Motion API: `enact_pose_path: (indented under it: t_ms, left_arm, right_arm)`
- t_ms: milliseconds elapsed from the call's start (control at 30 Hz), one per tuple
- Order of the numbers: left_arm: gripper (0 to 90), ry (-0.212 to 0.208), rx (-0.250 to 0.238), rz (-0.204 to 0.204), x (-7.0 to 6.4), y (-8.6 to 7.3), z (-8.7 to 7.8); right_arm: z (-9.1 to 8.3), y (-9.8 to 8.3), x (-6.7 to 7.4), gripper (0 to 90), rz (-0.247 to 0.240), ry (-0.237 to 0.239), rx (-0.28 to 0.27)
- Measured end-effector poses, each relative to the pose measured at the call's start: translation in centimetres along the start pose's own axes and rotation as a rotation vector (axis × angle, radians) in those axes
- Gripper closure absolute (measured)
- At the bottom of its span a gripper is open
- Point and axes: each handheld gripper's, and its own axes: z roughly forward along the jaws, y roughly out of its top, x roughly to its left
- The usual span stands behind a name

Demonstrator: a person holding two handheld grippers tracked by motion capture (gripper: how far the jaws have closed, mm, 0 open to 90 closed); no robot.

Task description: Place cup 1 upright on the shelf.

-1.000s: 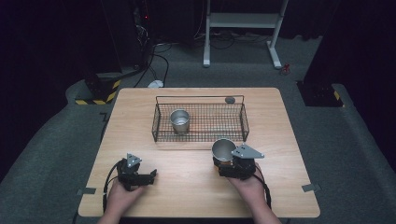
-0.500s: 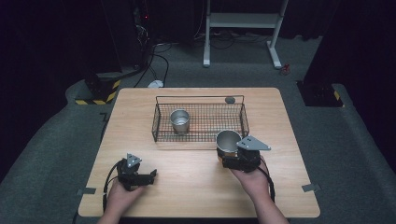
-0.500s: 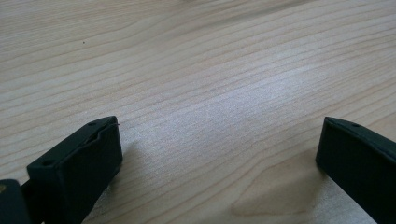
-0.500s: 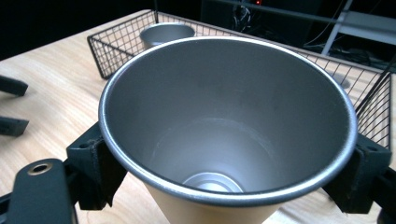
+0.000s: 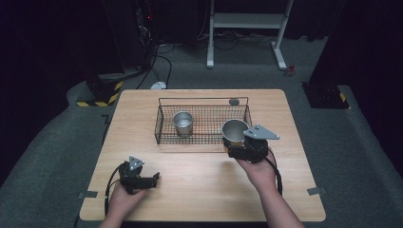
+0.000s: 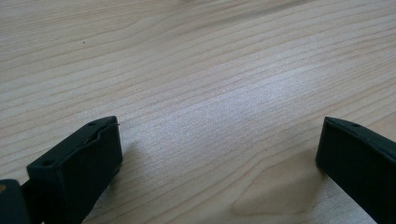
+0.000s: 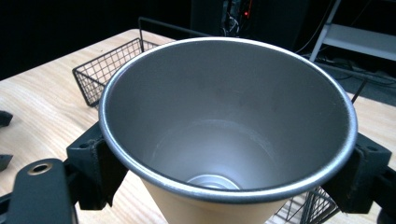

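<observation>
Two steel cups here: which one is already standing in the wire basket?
The smaller-looking cup at the basket's left half stands inside, untouched. The other cup is clamped in the right claw at the basket's front right edge.

The left hand-held gripper [image 6: 219, 154] looks along its two black jaws at pale wood. One jaw rises from the bottom left corner of the view, a blocky black piece with a small round hole on its upper face and a notch near its tip. The other jaw comes in at the right edge, lower down, with its flat inner face turned toward the first. The jaws stand wide apart, with nothing between them but bare tabletop [image 6: 201, 70]. The wood grain runs in long, faint lines slanting up to the right. Each jaw throws a soft shadow on the wood beside it, and both sit close above the surface; whether they touch it cannot be told.
</observation>
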Motion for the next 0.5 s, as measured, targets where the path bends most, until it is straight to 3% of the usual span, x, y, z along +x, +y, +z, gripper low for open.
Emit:
enact_pose_path:
  t_ms: [500]
  left_arm:
    - [0.5,0.000,-0.001,-0.006,-0.1,0.0,0.0]
  right_arm:
    - [1.2,2.7,-0.9,13.8,-0.013,-0.028,-0.012]
